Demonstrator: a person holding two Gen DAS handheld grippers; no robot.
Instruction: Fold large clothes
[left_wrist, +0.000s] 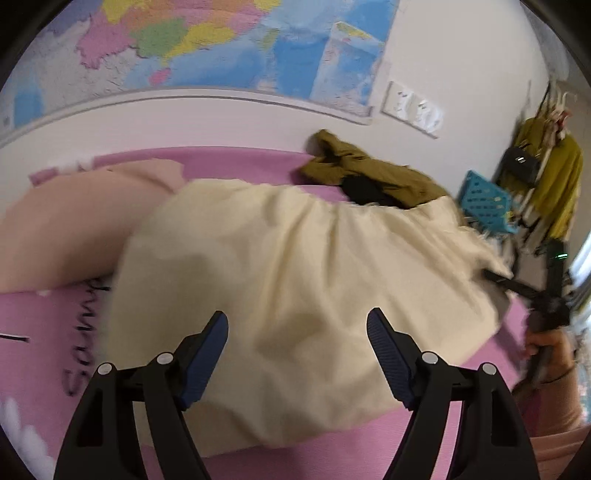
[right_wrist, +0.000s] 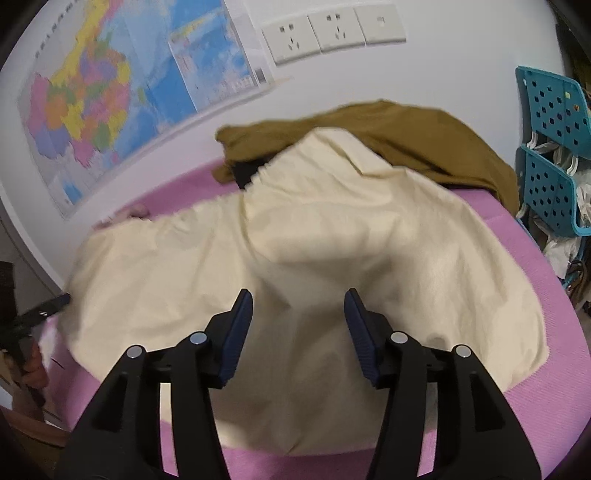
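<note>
A large cream garment (left_wrist: 295, 266) lies rumpled on the pink surface (left_wrist: 44, 325); it also shows in the right wrist view (right_wrist: 332, 251). My left gripper (left_wrist: 297, 325) is open and empty above the garment's near part. My right gripper (right_wrist: 298, 302) is open and empty above the garment's near middle. The right gripper's body shows at the right edge of the left wrist view (left_wrist: 546, 295), beside the garment's right end. The left gripper's body shows at the left edge of the right wrist view (right_wrist: 33, 317).
An olive-brown garment (right_wrist: 424, 140) with something black under it lies behind the cream one by the wall. A peach cloth (left_wrist: 74, 229) lies at left. Teal perforated crates (right_wrist: 554, 147) stand at right. A map (right_wrist: 110, 99) and wall sockets (right_wrist: 328, 29) are on the wall.
</note>
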